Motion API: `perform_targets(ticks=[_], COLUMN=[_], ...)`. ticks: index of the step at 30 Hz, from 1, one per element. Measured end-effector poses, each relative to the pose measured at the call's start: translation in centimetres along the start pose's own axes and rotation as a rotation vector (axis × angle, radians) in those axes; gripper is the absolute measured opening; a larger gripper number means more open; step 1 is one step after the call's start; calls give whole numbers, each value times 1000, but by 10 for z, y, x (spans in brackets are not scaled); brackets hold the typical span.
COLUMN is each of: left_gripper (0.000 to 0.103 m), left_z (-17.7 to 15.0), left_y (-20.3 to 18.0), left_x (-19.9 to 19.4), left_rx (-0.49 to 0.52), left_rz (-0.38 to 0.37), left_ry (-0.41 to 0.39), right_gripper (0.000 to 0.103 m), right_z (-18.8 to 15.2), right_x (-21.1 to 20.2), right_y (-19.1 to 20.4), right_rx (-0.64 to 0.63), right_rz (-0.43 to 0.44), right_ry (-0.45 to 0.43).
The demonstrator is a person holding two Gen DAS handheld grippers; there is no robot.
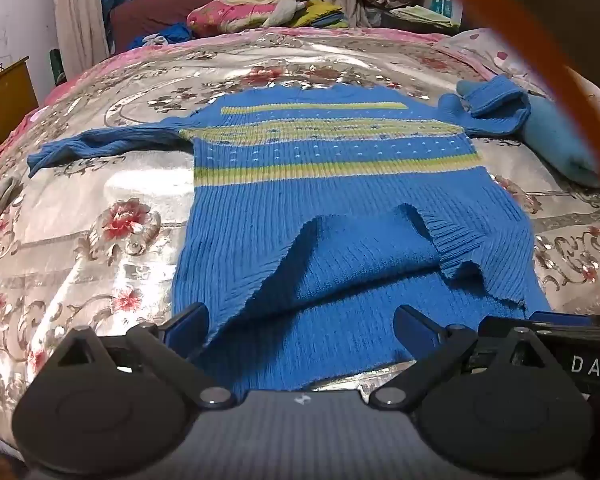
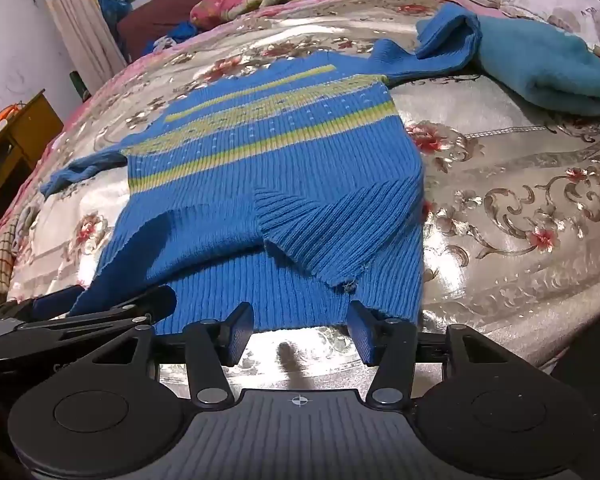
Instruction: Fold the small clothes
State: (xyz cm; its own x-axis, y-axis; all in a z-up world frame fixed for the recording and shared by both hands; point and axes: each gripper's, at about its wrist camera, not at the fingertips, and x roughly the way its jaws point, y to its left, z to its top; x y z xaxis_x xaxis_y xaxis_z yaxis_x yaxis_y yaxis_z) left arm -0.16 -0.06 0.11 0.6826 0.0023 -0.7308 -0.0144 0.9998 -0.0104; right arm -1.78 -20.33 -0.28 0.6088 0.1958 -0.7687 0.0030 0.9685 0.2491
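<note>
- Two claws sit at the near hem of one sweater; the left claw stands wide open with the hem lying between its fingers, and the right claw is also open, its fingertips at the hem edge.
- Whether either fingertip actually touches the knit is hard to tell.
- Sweater lies flat on the bed, neck toward 12 o'clock, hem toward 6; the hem's upper layer is flipped back, showing smooth inner knit against the ribbed outer face.
- Blue ribbed wool, with yellow-green stripes and small pale dots across the chest.
- One sleeve stretches to 9 o'clock; the other bunches at 2 o'clock against a teal towel, which is cut off in the left view by an orange strap.
- Bed cover is glossy, silver with pink flowers.
- Pillows at 12 o'clock are blurred.
</note>
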Motion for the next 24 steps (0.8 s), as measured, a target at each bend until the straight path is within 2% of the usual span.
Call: perform_targets(ticks=[24], left_gripper=[103], left_z=[-1], left_y=[4], left_x=[15], left_rx=[-38], left_rz=[5], left_ry=[87], right_gripper=[52], right_z=[1], right_x=[8], right_y=[1], right_rx=[-6], right_rz=[-19], right_ry=[32])
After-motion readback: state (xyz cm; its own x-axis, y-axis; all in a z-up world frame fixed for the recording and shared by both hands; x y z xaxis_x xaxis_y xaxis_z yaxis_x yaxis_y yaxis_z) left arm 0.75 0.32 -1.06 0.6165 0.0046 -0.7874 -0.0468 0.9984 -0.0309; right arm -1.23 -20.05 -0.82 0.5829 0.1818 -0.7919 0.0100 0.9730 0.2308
